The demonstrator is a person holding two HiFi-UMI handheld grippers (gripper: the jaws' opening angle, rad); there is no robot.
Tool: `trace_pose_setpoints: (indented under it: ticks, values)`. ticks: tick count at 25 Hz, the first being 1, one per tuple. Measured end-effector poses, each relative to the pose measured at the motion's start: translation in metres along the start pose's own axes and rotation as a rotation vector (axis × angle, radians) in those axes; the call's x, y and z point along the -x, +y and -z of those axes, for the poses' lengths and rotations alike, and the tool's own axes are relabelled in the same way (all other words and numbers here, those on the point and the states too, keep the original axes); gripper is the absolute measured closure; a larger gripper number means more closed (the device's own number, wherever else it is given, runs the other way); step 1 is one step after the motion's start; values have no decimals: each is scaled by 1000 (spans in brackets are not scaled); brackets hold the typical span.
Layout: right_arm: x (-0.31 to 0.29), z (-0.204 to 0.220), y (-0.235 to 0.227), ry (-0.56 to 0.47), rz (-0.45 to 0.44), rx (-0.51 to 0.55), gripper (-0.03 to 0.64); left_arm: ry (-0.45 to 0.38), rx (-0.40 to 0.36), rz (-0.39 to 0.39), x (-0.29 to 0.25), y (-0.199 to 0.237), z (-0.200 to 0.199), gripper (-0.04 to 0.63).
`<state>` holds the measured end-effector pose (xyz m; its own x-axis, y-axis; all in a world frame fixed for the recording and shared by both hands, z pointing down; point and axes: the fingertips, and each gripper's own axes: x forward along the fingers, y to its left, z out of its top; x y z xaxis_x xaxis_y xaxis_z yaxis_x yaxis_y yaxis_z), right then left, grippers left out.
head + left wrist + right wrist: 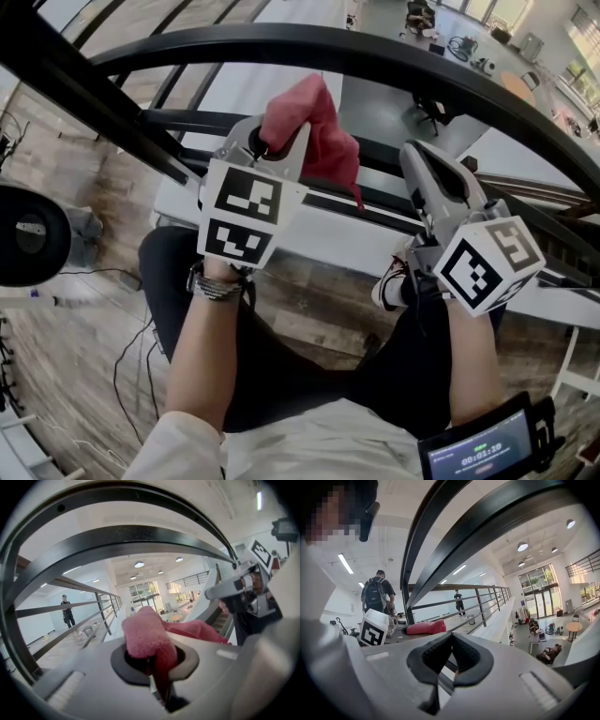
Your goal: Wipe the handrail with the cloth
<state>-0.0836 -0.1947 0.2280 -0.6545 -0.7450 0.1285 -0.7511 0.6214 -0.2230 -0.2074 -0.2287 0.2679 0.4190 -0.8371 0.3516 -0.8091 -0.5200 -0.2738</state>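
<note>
Left tongs [267, 145] clamp the pink cloth [319, 131] below the black handrail [375, 52], apparently not touching it; right tongs [422, 159] closed, empty. Wiping not yet begun.

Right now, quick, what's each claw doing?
Left claw: closed on the pink cloth.
Right claw: closed, nothing in it.
</note>
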Motion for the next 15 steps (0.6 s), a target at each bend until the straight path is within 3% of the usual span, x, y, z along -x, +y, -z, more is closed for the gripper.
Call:
trace_pose_setpoints:
  ticks: [15]
  values:
    - [-4,3,11,11,-27,8,615,-4,39,-60,11,20,8,563]
